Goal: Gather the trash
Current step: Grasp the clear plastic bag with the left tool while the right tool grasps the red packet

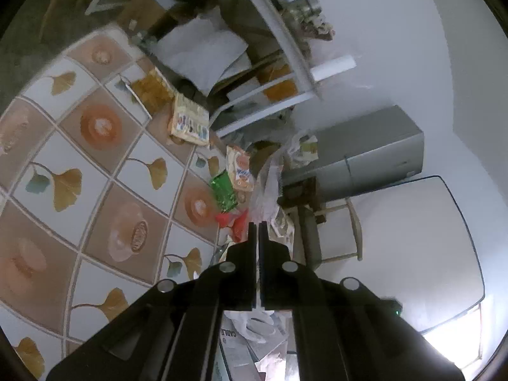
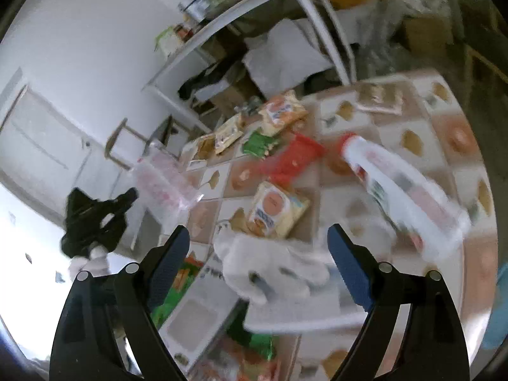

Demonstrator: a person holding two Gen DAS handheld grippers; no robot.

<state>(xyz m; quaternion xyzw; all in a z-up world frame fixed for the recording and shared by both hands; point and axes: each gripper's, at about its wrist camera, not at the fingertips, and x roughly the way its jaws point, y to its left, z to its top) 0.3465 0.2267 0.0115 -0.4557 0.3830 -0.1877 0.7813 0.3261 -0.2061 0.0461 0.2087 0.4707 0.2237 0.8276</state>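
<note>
Right wrist view: right gripper [image 2: 257, 247] is standing wide and empty over crumpled white wrapper [image 2: 270, 266]; left gripper [image 2: 133, 195] is pinching clear plastic bag [image 2: 162, 184] (keep its mouth open)

Right wrist view motion-blurred: white bottle [image 2: 409, 197] smeared, label unreadable; white crumpled item [image 2: 273, 270] indistinct. Left wrist view: grey box [image 1: 236, 349] printing cut off behind gripper body; shelf contents [image 1: 304, 9] too blurred to identify.

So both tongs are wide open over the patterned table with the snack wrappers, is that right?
Not quite. Only the right tongs are wide open; the left tongs are shut, as the left wrist view shows. The patterned table and the snack wrappers are as you said.
</note>
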